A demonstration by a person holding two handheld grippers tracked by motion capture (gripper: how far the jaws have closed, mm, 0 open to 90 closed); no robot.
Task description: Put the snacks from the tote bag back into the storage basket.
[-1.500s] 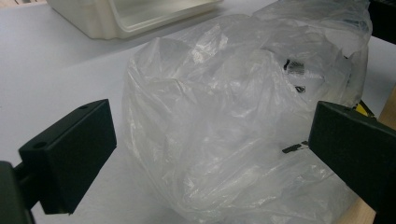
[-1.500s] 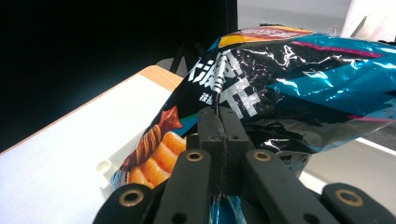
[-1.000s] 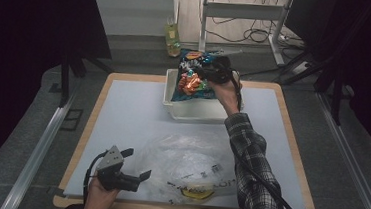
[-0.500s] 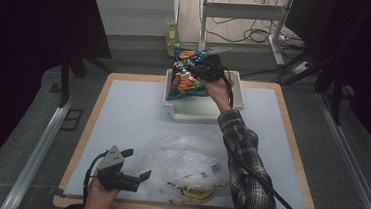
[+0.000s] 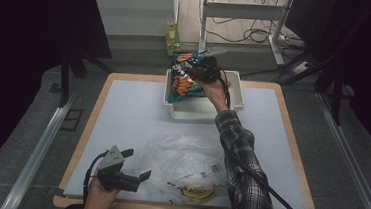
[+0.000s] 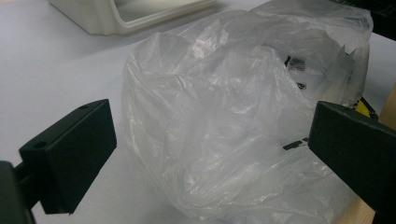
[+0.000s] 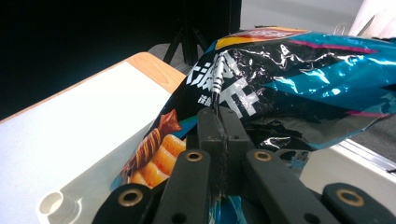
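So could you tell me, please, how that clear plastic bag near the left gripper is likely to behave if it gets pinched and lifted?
The clear plastic bag is thin and heavily crumpled, so it will probably be floppy and collapse between the left gripper's open jaws. Its glossy film may well slip. Something yellow lies inside near the table edge, so the bag would likely sag toward that end.

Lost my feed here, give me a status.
Right tool shut on snack bag, held above white bin. Left tool open, beside clear plastic bag. Nothing in the way.
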